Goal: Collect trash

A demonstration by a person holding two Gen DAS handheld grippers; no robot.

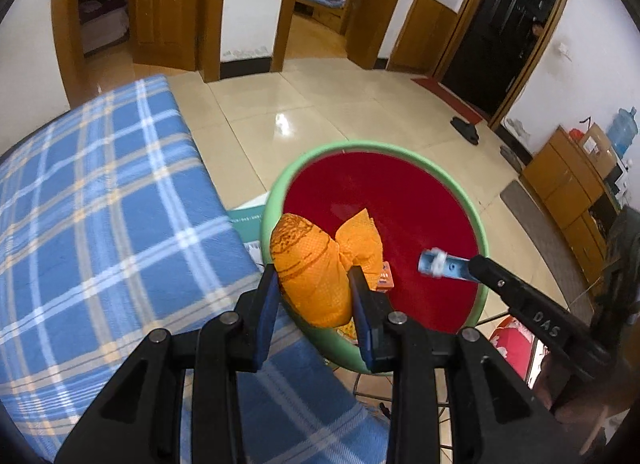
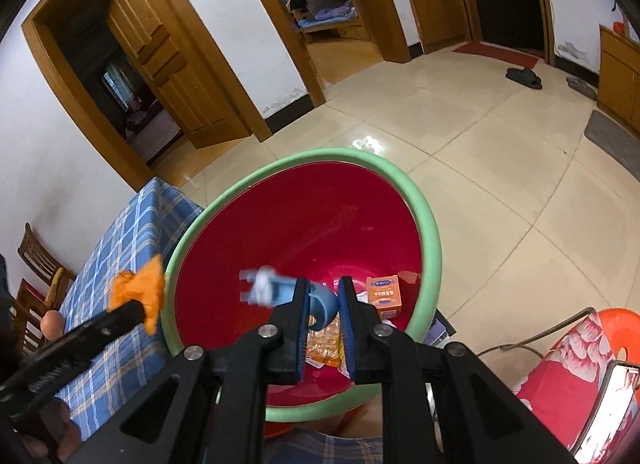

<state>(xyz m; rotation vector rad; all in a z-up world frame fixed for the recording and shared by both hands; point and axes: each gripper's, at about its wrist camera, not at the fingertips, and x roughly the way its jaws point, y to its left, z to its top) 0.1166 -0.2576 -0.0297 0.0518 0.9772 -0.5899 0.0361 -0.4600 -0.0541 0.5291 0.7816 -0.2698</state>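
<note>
Blue-checked cloth covers the tabletop (image 1: 100, 192) at far left; just beside its edge stands the red basin (image 1: 476, 224) with a green rim, already holding a small orange box (image 2: 384, 292) and some wrappers on its floor.

Left claw (image 1: 314, 284): jaws part-way closed, pressing both sides of a stuffed orange bag (image 1: 312, 264). The bag hangs over the near-left rim of the basin, its twisted neck pointing inward. It looks soft and bulging, so it will likely sag or roll when let go.

Right claw (image 2: 323, 300): jaws narrow, with a pale blue piece of trash (image 2: 280, 290) between the pads, its white-wrapped end sticking out to the left. It hangs above the basin's interior, well inside the rim.

Step in hand, as I judge it: dropping both items into the basin.

Notes for doing it well:
- Carry the orange bag further in, past the rim, before opening; at present part of it seems to sit over the edge, and it could tip outward onto the cloth.
- Open the left jaws fully so the soft bag does not cling to a pad.
- The blue piece is well placed; release it low so it does not bounce out.
- Keep the two claws apart over the basin.
</note>
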